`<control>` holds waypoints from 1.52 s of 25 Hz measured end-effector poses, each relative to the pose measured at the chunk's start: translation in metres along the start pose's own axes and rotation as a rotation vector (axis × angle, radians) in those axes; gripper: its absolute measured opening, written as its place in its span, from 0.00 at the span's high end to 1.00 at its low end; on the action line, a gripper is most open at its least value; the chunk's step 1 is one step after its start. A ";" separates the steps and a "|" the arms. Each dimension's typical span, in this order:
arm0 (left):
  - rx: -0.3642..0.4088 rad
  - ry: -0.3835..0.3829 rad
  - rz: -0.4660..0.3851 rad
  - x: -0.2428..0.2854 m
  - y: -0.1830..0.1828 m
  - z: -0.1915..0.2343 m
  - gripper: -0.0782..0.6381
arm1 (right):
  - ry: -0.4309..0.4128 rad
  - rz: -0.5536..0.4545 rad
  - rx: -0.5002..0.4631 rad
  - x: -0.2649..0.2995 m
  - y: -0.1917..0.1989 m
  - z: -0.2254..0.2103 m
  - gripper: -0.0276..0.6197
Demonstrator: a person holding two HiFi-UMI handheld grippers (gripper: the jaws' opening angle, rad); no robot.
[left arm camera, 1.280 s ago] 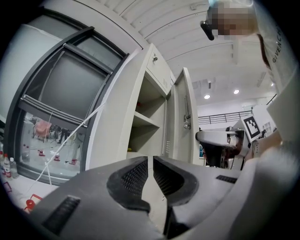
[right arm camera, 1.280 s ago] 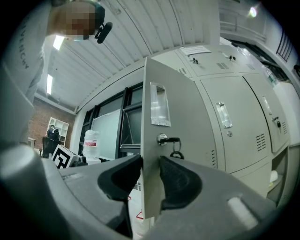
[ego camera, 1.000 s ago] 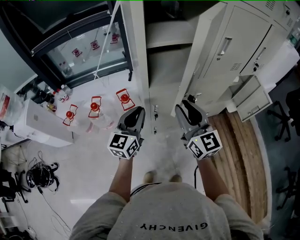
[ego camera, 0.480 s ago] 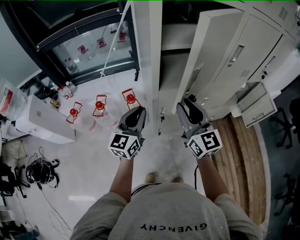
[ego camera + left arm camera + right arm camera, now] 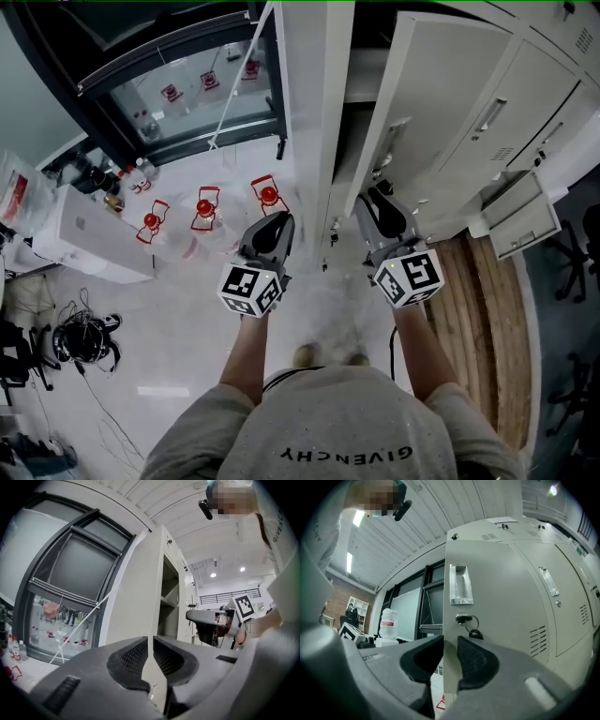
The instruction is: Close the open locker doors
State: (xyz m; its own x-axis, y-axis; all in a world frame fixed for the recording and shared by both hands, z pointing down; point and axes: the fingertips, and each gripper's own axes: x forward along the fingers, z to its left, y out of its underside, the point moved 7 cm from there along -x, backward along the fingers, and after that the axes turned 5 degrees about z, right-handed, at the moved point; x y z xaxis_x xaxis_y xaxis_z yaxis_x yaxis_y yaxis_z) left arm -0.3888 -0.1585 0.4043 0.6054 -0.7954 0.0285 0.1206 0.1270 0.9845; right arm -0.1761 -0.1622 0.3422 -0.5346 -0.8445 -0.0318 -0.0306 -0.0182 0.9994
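Cream sheet-metal locker doors (image 5: 422, 84) stand open ahead of both grippers. The left door (image 5: 133, 616) rises just beyond the left gripper (image 5: 151, 651), its free edge in line with the narrow slit between the released black fingers (image 5: 130, 657). The right door (image 5: 501, 602), bearing a steel recessed handle (image 5: 459, 585) and a dark key (image 5: 463, 618), faces the right gripper (image 5: 450, 656). Its jaws, just closing, stand apart with nothing pinched.
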 end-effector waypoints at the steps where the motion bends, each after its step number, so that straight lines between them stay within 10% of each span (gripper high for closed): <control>1: 0.000 0.001 0.002 0.000 0.000 0.002 0.85 | 0.004 0.003 -0.001 0.003 0.001 0.000 0.84; 38: -0.007 -0.004 0.041 -0.009 0.006 0.030 0.85 | 0.079 0.047 0.061 0.072 0.022 -0.021 0.86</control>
State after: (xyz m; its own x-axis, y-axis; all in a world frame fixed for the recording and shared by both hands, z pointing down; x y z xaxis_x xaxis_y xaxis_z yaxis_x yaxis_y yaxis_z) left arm -0.4174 -0.1683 0.4147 0.6068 -0.7918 0.0696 0.1011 0.1638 0.9813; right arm -0.1981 -0.2348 0.3618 -0.4686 -0.8832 0.0189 -0.0594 0.0529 0.9968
